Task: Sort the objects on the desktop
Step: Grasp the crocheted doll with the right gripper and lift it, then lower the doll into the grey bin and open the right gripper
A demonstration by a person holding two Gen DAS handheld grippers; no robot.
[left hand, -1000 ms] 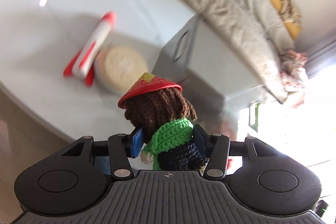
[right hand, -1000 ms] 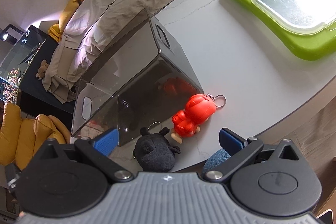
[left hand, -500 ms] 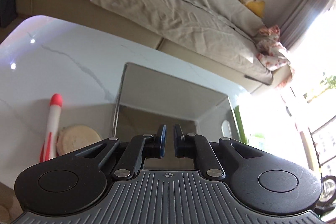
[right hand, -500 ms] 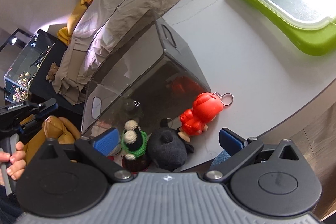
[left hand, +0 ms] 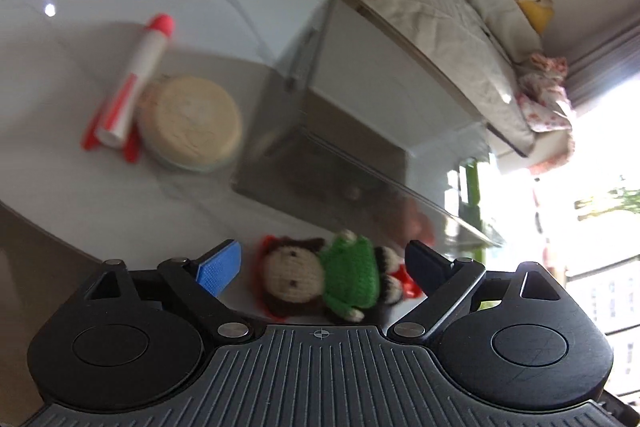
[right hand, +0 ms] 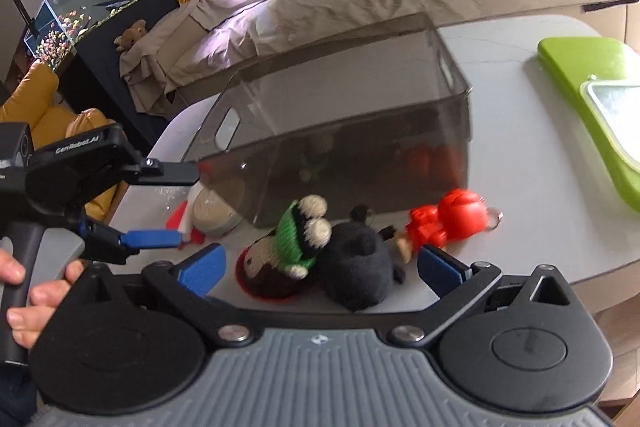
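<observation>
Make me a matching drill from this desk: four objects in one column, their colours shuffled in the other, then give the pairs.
Things:
1. toy rocket
2. round disc
3. plush toy beside the crochet doll
4. storage bin

Colours:
A. smoky see-through grey
B. white with red nose and fins
C. black
D. pale beige

Pairs: 1-B, 2-D, 3-C, 4-A
</observation>
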